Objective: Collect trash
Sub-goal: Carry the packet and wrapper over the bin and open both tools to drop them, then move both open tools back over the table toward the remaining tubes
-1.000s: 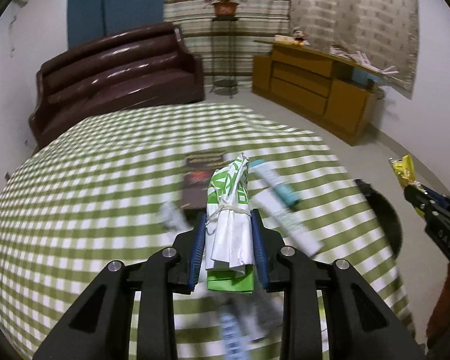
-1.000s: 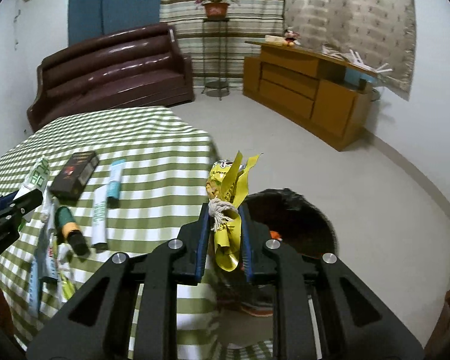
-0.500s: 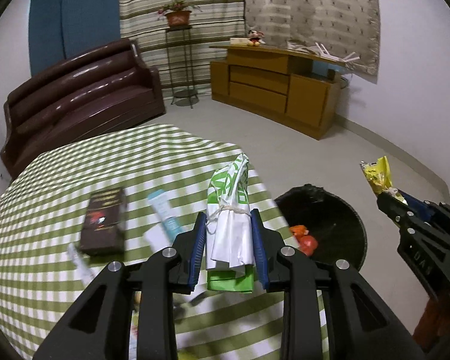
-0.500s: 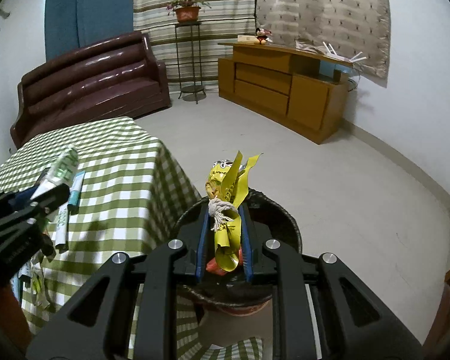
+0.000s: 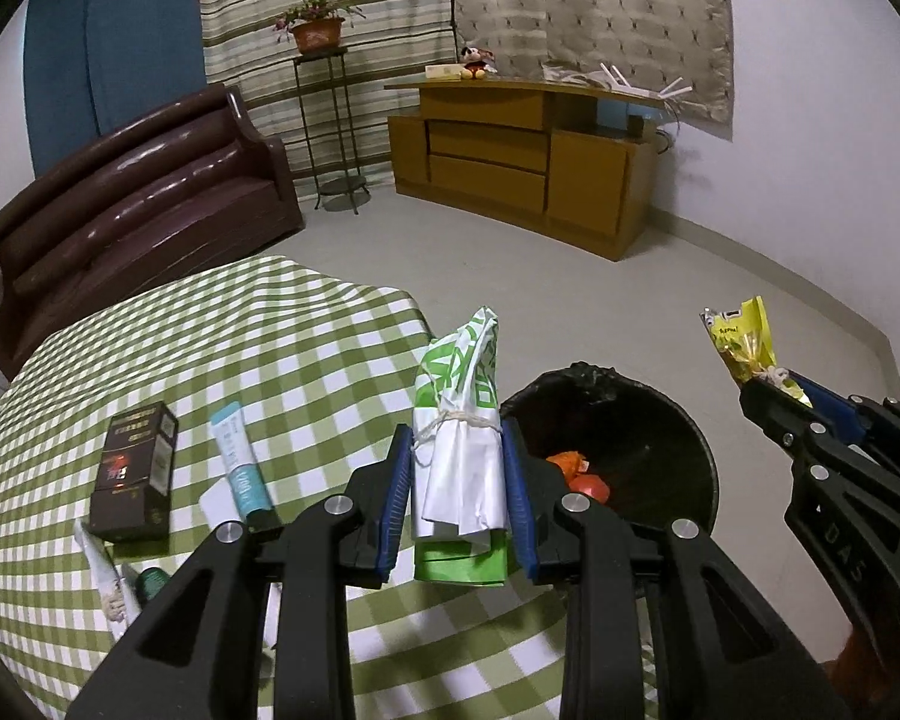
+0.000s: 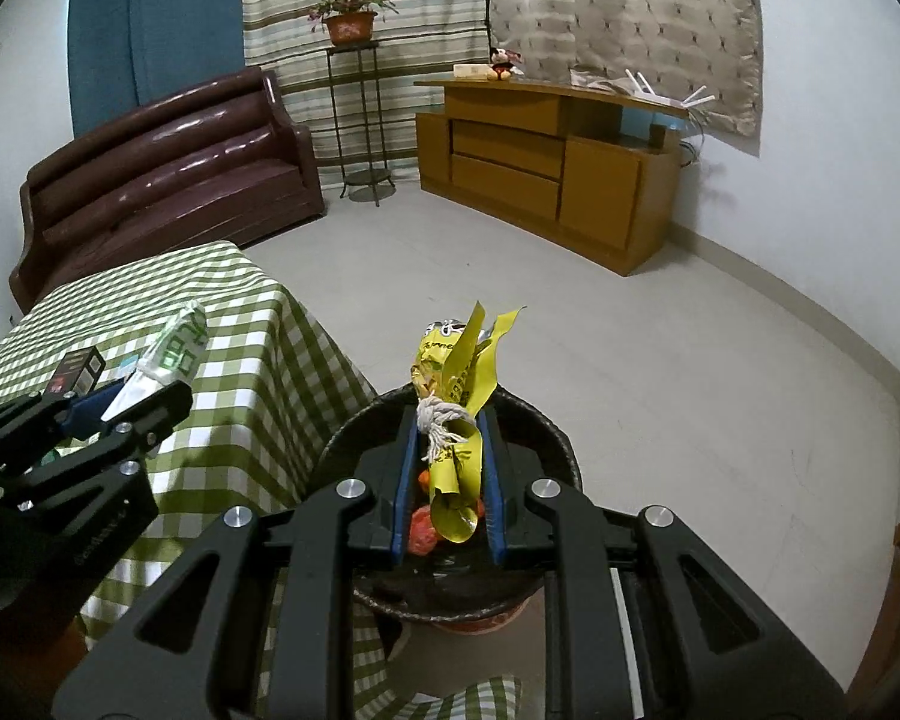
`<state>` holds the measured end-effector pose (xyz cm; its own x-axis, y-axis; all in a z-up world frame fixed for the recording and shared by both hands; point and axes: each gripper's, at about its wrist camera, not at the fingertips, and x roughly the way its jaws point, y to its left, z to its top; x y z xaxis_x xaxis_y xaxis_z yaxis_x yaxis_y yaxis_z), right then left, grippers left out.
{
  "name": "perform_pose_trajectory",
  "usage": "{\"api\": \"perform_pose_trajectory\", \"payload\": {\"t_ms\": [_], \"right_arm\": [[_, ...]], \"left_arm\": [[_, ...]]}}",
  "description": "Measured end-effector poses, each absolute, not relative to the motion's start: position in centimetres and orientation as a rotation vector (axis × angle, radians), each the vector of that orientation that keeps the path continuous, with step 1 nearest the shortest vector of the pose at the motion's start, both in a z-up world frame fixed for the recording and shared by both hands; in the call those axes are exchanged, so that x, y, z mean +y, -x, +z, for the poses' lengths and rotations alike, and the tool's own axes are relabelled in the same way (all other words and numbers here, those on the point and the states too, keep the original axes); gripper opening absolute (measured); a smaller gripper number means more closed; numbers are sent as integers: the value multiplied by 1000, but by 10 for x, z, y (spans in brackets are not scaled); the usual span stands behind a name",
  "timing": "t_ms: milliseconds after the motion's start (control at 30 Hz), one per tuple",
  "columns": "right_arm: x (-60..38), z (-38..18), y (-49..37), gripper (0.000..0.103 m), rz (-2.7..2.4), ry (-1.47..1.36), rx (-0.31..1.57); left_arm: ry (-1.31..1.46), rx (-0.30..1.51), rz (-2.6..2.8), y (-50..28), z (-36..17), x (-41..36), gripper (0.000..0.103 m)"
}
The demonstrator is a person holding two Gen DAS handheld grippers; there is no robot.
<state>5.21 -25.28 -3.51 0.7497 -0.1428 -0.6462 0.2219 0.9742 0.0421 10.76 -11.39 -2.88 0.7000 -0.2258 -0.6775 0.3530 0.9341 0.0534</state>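
Both wrappers, pinched between fingers (image 6: pixel 405 480), now reach the bin (image 6: pixel 546 438).

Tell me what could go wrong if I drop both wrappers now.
1. The left gripper holds the green and white wrapper over the table edge, beside the bin, not above it; it may land on the cloth or floor.
2. The right gripper holds the yellow wrapper over the bin's near rim; the light wrapper could flutter outside.
3. The two grippers are close and could bump over the bin.
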Motion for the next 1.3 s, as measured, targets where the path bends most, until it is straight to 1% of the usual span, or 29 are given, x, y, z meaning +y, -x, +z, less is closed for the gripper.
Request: {"api": "perform_pose_trajectory", "payload": {"t_ms": [433, 533, 567, 600, 667, 767, 900, 1300], "right_arm": [[-265, -45, -67, 19, -223, -148, 705], [-268, -49, -71, 21, -222, -158, 709], [-270, -51, -72, 24, -228, -168, 710], [-272, -51, -72, 30, -232, -177, 711], [-275, -53, -72, 32, -236, -187, 713], [-276, -54, -71, 33, -240, -190, 714], [-275, -51, -71, 33, -239, -188, 710], [-264, -31, -60, 35, -218, -169, 671]], "left_arm": [[-220, 728, -343, -121, -35, -141, 30], [-234, 732, -345, -125, -38, -148, 31], [-237, 733, -342, -126, -39, -150, 34], [-240, 735, -336, -127, -40, -151, 37], [-237, 741, -334, -128, -40, -152, 44], [-241, 738, -329, -127, -39, -153, 51], [-232, 744, -327, -126, -37, -153, 55], [-199, 716, -287, -113, -17, -125, 58]]}}
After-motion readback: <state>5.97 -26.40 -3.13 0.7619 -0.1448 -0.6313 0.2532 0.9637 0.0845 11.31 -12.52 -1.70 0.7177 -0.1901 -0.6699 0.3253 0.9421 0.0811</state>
